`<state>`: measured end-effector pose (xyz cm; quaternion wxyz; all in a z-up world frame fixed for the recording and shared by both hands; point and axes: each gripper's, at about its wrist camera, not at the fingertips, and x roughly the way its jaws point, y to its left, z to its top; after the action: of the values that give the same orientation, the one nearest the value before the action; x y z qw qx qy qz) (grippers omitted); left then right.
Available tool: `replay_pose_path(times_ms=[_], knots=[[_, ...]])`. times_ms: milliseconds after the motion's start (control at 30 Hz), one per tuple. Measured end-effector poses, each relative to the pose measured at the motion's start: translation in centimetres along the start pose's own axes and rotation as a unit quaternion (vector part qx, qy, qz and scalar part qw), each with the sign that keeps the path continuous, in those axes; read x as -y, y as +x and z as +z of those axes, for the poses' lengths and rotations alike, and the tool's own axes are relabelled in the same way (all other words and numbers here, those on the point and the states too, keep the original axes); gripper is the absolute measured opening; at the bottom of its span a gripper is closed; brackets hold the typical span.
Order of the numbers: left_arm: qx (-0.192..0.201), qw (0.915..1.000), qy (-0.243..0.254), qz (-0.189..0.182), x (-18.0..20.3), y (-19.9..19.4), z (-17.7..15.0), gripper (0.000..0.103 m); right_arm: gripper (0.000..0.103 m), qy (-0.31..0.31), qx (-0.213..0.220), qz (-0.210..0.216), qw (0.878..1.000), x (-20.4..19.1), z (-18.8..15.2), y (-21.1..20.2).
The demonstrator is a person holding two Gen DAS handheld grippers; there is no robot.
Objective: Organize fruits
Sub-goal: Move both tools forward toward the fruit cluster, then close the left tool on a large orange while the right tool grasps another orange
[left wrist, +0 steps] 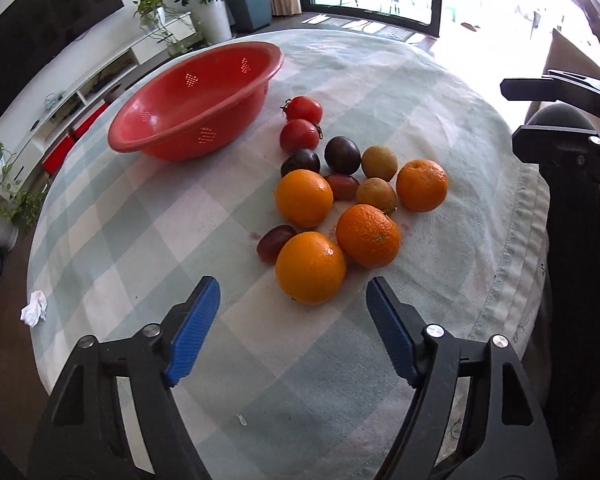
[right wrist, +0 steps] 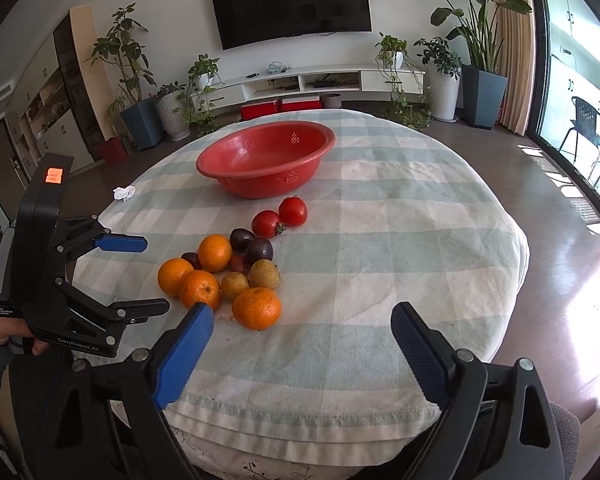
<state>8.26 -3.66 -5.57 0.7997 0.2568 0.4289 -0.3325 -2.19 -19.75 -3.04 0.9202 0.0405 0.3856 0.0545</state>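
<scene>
A pile of fruit lies on the checked tablecloth: several oranges [left wrist: 311, 267] [right wrist: 257, 308], two red tomatoes [left wrist: 300, 136] [right wrist: 293, 211], dark plums [left wrist: 342, 155] [right wrist: 259, 251] and two brownish-yellow fruits [left wrist: 379, 163] [right wrist: 264, 274]. A red perforated basket [left wrist: 198, 98] [right wrist: 266, 158] stands empty behind the pile. My left gripper [left wrist: 293, 300] is open and empty, just short of the nearest orange; it also shows in the right wrist view [right wrist: 156, 276]. My right gripper [right wrist: 302, 320] is open and empty, near the table's front edge; it shows in the left wrist view [left wrist: 514, 118].
A crumpled white tissue [left wrist: 34, 308] [right wrist: 124, 193] lies at the table's left edge. The round table [right wrist: 400, 220] drops off on all sides. Potted plants, a TV wall and a glass door surround it.
</scene>
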Motion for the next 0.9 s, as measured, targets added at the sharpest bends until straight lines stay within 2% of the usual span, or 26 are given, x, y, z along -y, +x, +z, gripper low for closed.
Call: replay_pose_path(times_ms=[100,433,533,667,900], knots=[[0.003,0.9999,0.008,-0.014,-0.3,0.7,0.2,0.058,0.091,0.004,-0.006,0.004,1.0,0.2,0.1,0.5],[0.026,0.997,0.014,-0.071,-0.4,1.2,0.4,0.045,0.091,0.016,-0.023,0.009,1.0,0.7,0.3,1.7],[0.029,0.9966,0.003,-0.077,-0.7,1.3,0.3,0.044,0.091,0.014,-0.028,0.009,0.999,0.5,0.3,2.0],[0.028,0.9966,-0.014,-0.076,-1.2,1.3,0.2,0.036,0.091,0.009,-0.036,0.009,0.999,0.3,0.1,2.5],[0.032,0.9958,-0.038,-0.076,-1.5,1.1,-0.2,0.036,0.086,-0.016,-0.05,0.012,0.999,-0.9,-0.2,3.3]])
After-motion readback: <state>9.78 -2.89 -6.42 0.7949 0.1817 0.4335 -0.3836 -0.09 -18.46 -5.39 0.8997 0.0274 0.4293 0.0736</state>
